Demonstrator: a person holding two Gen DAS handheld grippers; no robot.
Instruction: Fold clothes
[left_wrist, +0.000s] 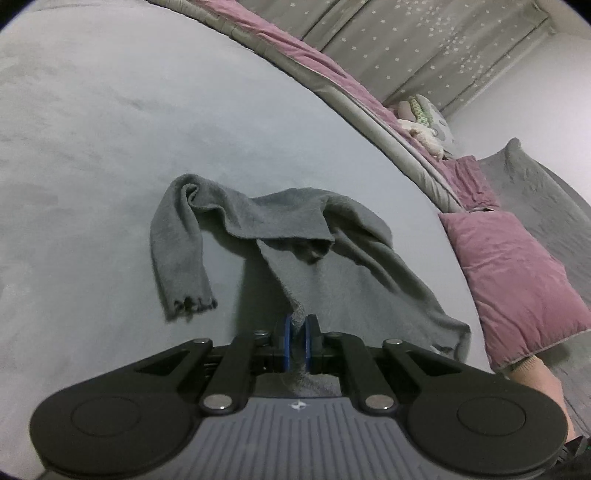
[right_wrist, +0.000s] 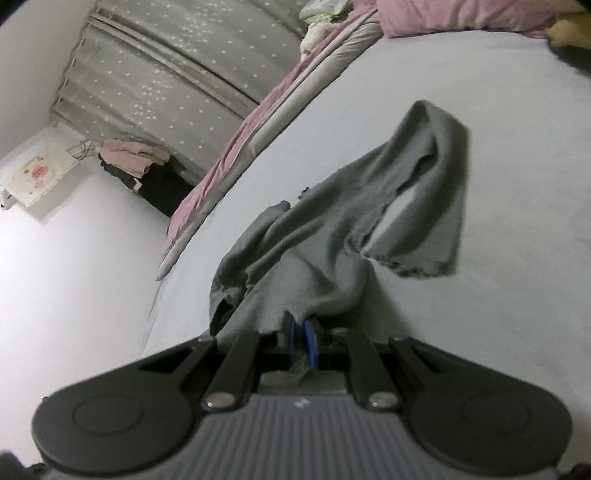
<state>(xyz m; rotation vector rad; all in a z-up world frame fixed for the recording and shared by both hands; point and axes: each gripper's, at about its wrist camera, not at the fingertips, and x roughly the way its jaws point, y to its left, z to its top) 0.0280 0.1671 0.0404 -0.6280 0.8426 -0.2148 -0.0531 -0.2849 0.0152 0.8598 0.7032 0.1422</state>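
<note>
On the pale grey bed (left_wrist: 92, 147), a crumpled grey sweater (left_wrist: 332, 258) lies partly lifted, its edge pinched by the closed left gripper (left_wrist: 297, 332) and closed right gripper (right_wrist: 300, 338).

Fuzzy, matt grey knit garment (left_wrist: 295, 236) with frayed cuffs; smooth pale bedsheet (left_wrist: 110, 147); matt black plastic tongs (left_wrist: 297, 329), blue pads (right_wrist: 311, 341).

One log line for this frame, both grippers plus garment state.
left gripper: shut on grey sweater | right gripper: shut on grey sweater | sweater: unfolded, crumpled on bed
</note>
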